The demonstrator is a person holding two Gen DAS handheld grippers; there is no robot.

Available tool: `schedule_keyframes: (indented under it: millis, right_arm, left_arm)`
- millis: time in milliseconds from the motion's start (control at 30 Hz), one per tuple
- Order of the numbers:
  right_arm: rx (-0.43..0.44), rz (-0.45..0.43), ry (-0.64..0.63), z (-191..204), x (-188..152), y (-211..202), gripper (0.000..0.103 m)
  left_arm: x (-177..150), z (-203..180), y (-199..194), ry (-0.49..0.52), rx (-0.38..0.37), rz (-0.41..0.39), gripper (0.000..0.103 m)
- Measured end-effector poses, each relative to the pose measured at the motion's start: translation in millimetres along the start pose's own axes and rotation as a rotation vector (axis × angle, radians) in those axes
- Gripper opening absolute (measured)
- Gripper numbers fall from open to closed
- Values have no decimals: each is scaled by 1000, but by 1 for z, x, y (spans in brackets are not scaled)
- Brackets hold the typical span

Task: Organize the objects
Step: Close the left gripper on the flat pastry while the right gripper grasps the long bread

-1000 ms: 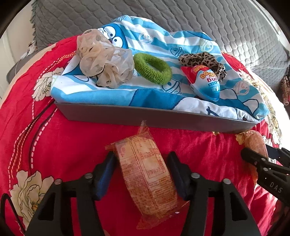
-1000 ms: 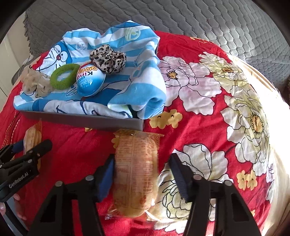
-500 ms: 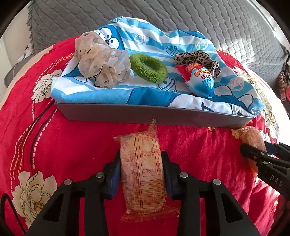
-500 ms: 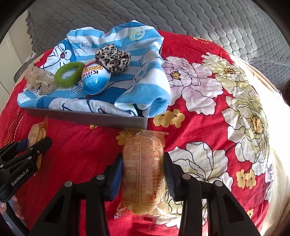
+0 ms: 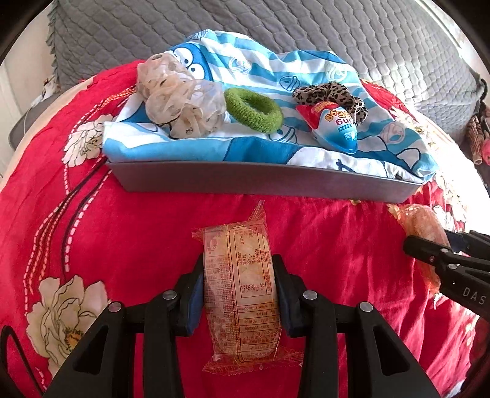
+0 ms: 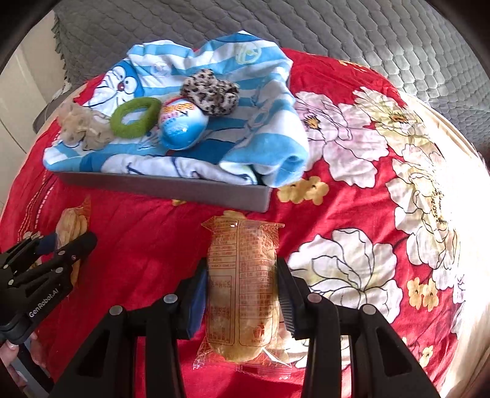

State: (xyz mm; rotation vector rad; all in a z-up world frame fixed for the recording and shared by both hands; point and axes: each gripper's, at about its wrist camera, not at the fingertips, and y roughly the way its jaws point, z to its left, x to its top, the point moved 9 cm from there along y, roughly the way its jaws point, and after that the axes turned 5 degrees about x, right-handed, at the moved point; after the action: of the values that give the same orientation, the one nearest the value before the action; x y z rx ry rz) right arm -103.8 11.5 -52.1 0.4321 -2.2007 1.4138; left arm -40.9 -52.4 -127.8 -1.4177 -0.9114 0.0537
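My left gripper (image 5: 239,287) is shut on a wrapped bread packet (image 5: 240,284) lying lengthwise between its pads over the red floral bedspread. My right gripper (image 6: 240,294) is shut on a second wrapped bread packet (image 6: 243,287) the same way. Each gripper shows at the edge of the other's view, the right one (image 5: 453,266) and the left one (image 6: 46,263). Ahead stands a grey tray (image 5: 260,180), also seen in the right wrist view (image 6: 171,186), filled with a blue striped cartoon towel (image 5: 245,61).
On the towel lie a cream mesh scrunchie (image 5: 177,101), a green hair ring (image 5: 254,110), a leopard scrunchie (image 5: 330,93) and a blue toy egg (image 5: 337,125). A grey quilted cushion (image 5: 275,27) rises behind. The bedspread (image 6: 367,183) extends to the right.
Both grippers have closed from open onto their bread packets. Both packets now sit straight between the pads, and the tray looks slightly farther away.
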Motion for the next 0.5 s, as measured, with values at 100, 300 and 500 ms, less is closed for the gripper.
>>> schedule_keyframes:
  millis: [100, 300, 500]
  right_arm:
    - [13, -9, -12, 7, 2, -3, 42]
    - [25, -20, -31, 17, 4, -5, 42]
    - [34, -39, -35, 21, 9, -9, 42]
  left_arm:
    - [-2, 5, -3, -8, 3, 2, 41]
    - [4, 10, -15, -9, 2, -18, 41]
    - [11, 11, -27, 5, 4, -45, 41]
